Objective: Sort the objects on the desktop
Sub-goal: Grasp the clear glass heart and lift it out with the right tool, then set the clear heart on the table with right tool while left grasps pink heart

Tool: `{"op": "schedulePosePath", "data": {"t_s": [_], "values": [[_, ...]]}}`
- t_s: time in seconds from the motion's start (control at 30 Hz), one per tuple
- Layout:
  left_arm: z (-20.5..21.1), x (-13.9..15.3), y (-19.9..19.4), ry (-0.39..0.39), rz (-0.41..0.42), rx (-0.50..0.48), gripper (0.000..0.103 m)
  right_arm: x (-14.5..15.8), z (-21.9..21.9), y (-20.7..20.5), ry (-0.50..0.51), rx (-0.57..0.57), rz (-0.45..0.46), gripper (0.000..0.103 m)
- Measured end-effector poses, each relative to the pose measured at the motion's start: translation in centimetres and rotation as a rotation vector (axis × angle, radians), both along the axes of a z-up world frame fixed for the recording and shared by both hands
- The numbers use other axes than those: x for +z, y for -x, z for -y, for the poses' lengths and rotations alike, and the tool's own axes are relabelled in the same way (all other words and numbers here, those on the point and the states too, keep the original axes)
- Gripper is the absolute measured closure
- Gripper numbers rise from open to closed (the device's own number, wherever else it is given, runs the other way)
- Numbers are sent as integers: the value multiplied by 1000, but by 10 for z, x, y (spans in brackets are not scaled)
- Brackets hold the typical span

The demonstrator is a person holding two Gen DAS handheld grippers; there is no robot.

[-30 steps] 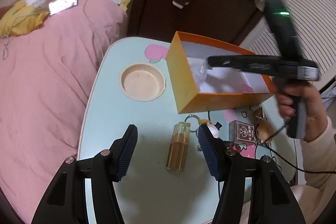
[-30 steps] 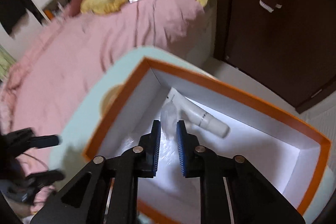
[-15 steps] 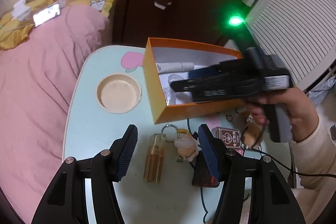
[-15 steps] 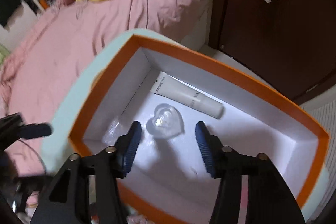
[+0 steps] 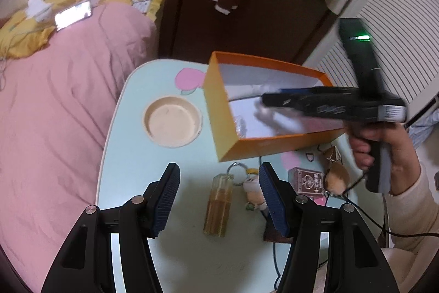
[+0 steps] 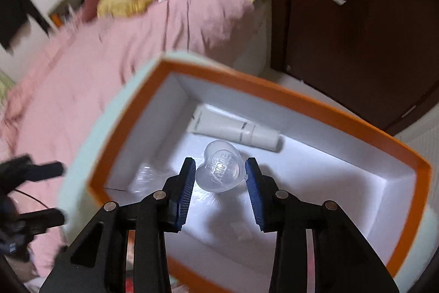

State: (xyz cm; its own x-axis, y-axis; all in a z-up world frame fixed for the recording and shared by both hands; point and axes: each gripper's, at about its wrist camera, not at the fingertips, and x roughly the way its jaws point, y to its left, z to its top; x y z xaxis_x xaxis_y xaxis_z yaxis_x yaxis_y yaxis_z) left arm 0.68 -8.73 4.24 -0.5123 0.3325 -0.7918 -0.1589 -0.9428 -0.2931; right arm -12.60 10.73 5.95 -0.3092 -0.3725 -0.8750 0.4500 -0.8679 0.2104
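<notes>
While orange box [image 6: 323,111] (white inside) holds tube [image 6: 238,132], heart case [image 6: 221,169].

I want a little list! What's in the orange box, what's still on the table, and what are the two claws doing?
box: orange box, white inside, on the light blue table
in the box: white tube, clear heart-shaped case, crinkly clear wrapper
right claw: open, over the box, heart case between its fingers; whether they touch it is unclear
left claw: open, above the table, holding nothing
still on the table: amber bottle, small plush keychain, card box
</notes>
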Motion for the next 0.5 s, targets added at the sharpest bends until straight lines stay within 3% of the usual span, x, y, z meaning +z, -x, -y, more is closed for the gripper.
{"op": "schedulePosePath", "data": {"t_s": [0.07,0.3,0.43,0.5], "values": [[-9,9,7,14,-17,-43,44,23,-19,-11,124,-20,-34,64],[-68,41,51,58,-43,-259,44,64,-99,-84,322,22,-78,64],[-122,38,87,72,22,-390,49,39,-115,-134,233,3,-57,64],[-148,27,105,68,84,-441,52,17,-122,-148,240,-57,-18,64]]}}
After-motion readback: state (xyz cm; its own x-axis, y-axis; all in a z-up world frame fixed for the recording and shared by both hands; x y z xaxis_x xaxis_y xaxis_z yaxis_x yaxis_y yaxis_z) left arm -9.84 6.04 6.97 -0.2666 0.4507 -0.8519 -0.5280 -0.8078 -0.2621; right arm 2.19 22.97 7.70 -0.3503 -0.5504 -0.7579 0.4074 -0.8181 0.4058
